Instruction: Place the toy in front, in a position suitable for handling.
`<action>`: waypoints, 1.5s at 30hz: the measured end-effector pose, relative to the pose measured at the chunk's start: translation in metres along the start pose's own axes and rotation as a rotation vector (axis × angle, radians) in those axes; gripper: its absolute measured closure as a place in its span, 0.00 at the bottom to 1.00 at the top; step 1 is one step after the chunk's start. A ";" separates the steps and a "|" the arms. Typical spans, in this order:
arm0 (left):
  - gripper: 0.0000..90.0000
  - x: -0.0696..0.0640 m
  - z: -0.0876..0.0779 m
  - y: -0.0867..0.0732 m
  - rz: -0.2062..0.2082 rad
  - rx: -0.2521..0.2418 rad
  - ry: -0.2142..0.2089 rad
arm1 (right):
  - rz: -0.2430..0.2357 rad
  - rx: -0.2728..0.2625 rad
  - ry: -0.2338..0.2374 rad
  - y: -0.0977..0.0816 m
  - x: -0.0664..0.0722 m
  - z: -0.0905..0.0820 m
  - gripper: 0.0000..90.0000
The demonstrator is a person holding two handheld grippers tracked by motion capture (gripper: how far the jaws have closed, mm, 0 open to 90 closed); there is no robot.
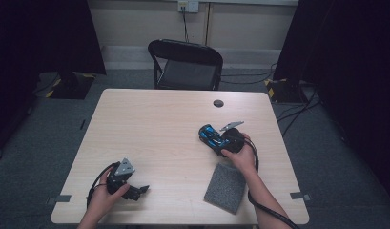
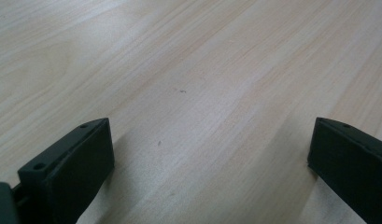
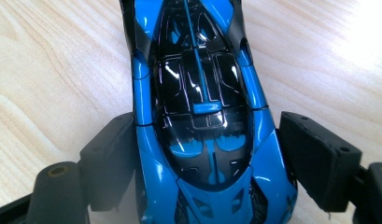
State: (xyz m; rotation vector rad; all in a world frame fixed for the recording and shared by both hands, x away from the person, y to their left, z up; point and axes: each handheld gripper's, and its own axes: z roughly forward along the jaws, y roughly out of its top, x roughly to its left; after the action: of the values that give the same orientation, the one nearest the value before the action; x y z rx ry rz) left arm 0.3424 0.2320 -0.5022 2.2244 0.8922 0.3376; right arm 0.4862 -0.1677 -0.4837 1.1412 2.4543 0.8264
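A blue and black toy car (image 1: 209, 135) sits between the jaws of my right gripper (image 1: 214, 140), right of the table's middle. In the right gripper view the car (image 3: 198, 79) points away from the camera, and the black pads (image 3: 109, 154) of the right gripper (image 3: 205, 129) press on both its flanks. My left gripper (image 1: 141, 190) rests near the front left of the table, held by a hand. In its own view the left gripper (image 2: 209, 140) stands open, with bare wood between the jaws.
A grey foam pad (image 1: 225, 188) lies near the front edge, just under the right forearm. The light wooden table (image 1: 154, 119) has a dark round grommet (image 1: 218, 103) at the back right. A black folding chair (image 1: 185, 64) stands behind the table.
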 end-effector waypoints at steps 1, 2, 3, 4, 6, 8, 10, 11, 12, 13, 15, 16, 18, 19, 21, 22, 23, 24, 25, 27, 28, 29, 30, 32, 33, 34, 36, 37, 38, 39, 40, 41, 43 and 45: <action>0.00 -0.001 0.000 0.002 0.004 0.005 -0.001 | 0.000 -0.006 0.003 0.000 -0.001 -0.001 0.24; 0.03 -0.002 0.000 0.004 0.008 0.005 -0.007 | 0.003 -0.012 0.004 0.000 -0.001 -0.002 0.24; 0.09 -0.004 0.000 0.006 0.013 0.001 -0.014 | 0.007 -0.015 0.009 0.000 -0.001 -0.004 0.23; 0.19 -0.006 0.000 0.009 0.017 -0.003 -0.017 | 0.011 -0.025 0.014 0.000 -0.002 -0.005 0.23; 0.21 -0.012 0.001 0.015 0.034 0.013 -0.020 | 0.038 -0.063 0.019 0.002 -0.004 -0.012 0.23; 0.19 -0.019 0.002 0.022 0.052 0.012 -0.030 | 0.058 -0.083 0.023 0.003 -0.007 -0.019 0.22; 0.19 -0.027 0.002 0.031 0.071 0.013 -0.047 | 0.057 -0.083 0.011 0.004 -0.010 -0.027 0.21; 0.17 -0.032 0.002 0.036 0.074 0.013 -0.058 | 0.058 -0.083 0.007 0.005 -0.011 -0.030 0.21; 0.18 -0.037 0.002 0.042 0.075 0.006 -0.079 | 0.063 -0.089 0.001 0.005 -0.013 -0.034 0.21; 0.18 -0.044 0.003 0.049 0.077 -0.006 -0.102 | 0.069 -0.093 -0.001 0.005 -0.015 -0.037 0.21; 0.18 -0.060 0.005 0.065 0.094 -0.028 -0.154 | 0.083 -0.101 -0.006 0.004 -0.017 -0.042 0.20; 0.18 -0.069 0.007 0.073 0.100 -0.043 -0.181 | 0.093 -0.101 -0.006 0.003 -0.018 -0.043 0.20; 0.18 -0.087 0.013 0.087 0.110 -0.060 -0.237 | 0.106 -0.101 -0.011 0.002 -0.019 -0.046 0.19; 0.18 -0.087 0.013 0.087 0.110 -0.060 -0.237 | 0.107 -0.102 -0.013 0.001 -0.019 -0.046 0.19; 0.17 -0.115 0.031 0.104 0.073 -0.069 -0.347 | 0.108 -0.101 -0.015 0.000 -0.019 -0.046 0.19; 0.17 -0.121 0.035 0.107 0.072 -0.064 -0.362 | 0.109 -0.100 -0.012 -0.001 -0.019 -0.046 0.19; 0.18 -0.130 0.044 0.112 0.085 -0.061 -0.377 | 0.109 -0.095 -0.011 -0.001 -0.019 -0.046 0.19; 0.18 -0.135 0.049 0.115 0.098 -0.058 -0.384 | 0.110 -0.093 -0.016 -0.002 -0.018 -0.045 0.19; 0.19 -0.143 0.058 0.118 0.104 -0.053 -0.388 | 0.111 -0.091 -0.016 -0.003 -0.018 -0.045 0.20; 0.23 -0.154 0.070 0.123 0.101 -0.039 -0.396 | 0.105 -0.089 -0.019 -0.004 -0.018 -0.044 0.20; 0.26 -0.159 0.076 0.125 0.115 -0.029 -0.392 | 0.105 -0.084 -0.019 -0.005 -0.017 -0.044 0.20; 0.29 -0.164 0.081 0.127 0.123 -0.027 -0.379 | 0.104 -0.077 -0.019 -0.006 -0.017 -0.044 0.20; 0.31 -0.168 0.086 0.128 0.123 -0.038 -0.368 | 0.102 -0.075 -0.020 -0.007 -0.017 -0.043 0.20; 0.41 -0.174 0.092 0.130 0.147 -0.046 -0.352 | 0.098 -0.076 -0.024 -0.009 -0.019 -0.043 0.21; 0.43 -0.177 0.094 0.131 0.158 -0.044 -0.342 | 0.103 -0.076 -0.026 -0.010 -0.019 -0.044 0.21; 0.47 -0.180 0.095 0.132 0.168 -0.043 -0.325 | 0.105 -0.077 -0.027 -0.010 -0.020 -0.044 0.21; 0.48 -0.181 0.100 0.133 0.184 -0.016 -0.321 | 0.101 -0.075 -0.030 -0.011 -0.022 -0.044 0.21; 0.49 -0.181 0.103 0.132 0.191 0.003 -0.317 | 0.099 -0.077 -0.032 -0.012 -0.022 -0.044 0.21; 0.50 -0.181 0.104 0.131 0.196 0.011 -0.318 | 0.103 -0.079 -0.032 -0.012 -0.022 -0.044 0.21; 0.51 -0.180 0.106 0.129 0.193 0.009 -0.317 | 0.102 -0.079 -0.032 -0.013 -0.021 -0.044 0.21; 0.52 -0.178 0.106 0.128 0.190 0.006 -0.322 | 0.099 -0.075 -0.030 -0.013 -0.021 -0.043 0.21; 0.53 -0.178 0.106 0.128 0.190 0.006 -0.322 | 0.099 -0.075 -0.030 -0.013 -0.021 -0.043 0.21; 0.54 -0.172 0.103 0.124 0.205 0.009 -0.309 | 0.092 -0.073 -0.028 -0.015 -0.020 -0.043 0.21; 0.56 -0.163 0.097 0.122 0.210 0.031 -0.295 | 0.090 -0.068 -0.028 -0.016 -0.020 -0.042 0.21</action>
State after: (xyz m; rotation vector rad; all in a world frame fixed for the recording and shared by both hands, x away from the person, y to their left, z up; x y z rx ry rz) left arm 0.3304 0.0074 -0.4833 2.3240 0.5124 0.0864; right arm 0.4682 -0.2070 -0.4599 1.2377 2.3480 0.9060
